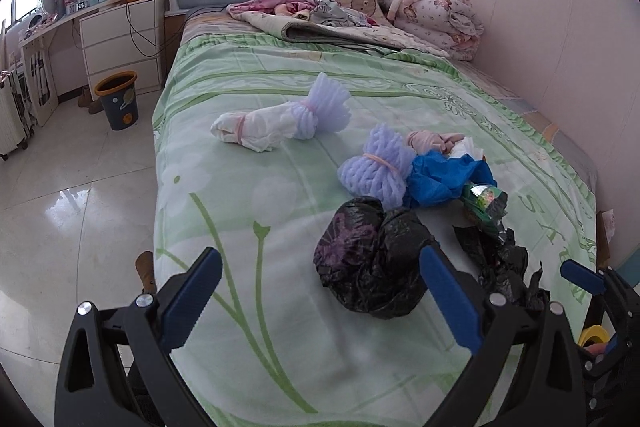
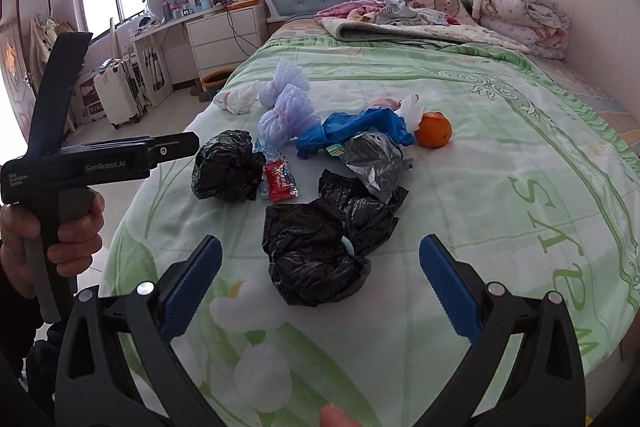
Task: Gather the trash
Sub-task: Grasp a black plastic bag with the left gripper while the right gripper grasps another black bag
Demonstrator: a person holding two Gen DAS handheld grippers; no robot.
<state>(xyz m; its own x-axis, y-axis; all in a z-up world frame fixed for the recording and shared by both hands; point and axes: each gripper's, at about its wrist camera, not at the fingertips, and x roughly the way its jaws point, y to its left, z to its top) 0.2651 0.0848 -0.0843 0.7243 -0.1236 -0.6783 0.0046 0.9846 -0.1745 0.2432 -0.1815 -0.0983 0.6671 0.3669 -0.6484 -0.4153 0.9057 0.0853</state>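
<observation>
Trash lies in a heap on the green bedspread (image 1: 248, 75). A crumpled black bag (image 1: 368, 267) sits just ahead of my open left gripper (image 1: 324, 291), close to its right finger. Beyond it are two purple foam nets (image 1: 376, 167), a blue plastic bag (image 1: 444, 179), a green wrapper (image 1: 486, 199) and a white bundle (image 1: 256, 127). My right gripper (image 2: 322, 279) is open, with another black bag (image 2: 312, 255) lying between its fingers, untouched. A red snack wrapper (image 2: 278, 179), a grey bag (image 2: 374, 159) and an orange (image 2: 433, 129) lie further up.
A dark bin with an orange rim (image 1: 118, 99) stands on the tiled floor left of the bed, beside white drawers (image 1: 120, 43). Folded quilts and plush toys (image 1: 436, 15) fill the head of the bed. A pink wall (image 1: 560, 47) runs along the right. A hand (image 2: 76, 227) holds the left gripper's handle.
</observation>
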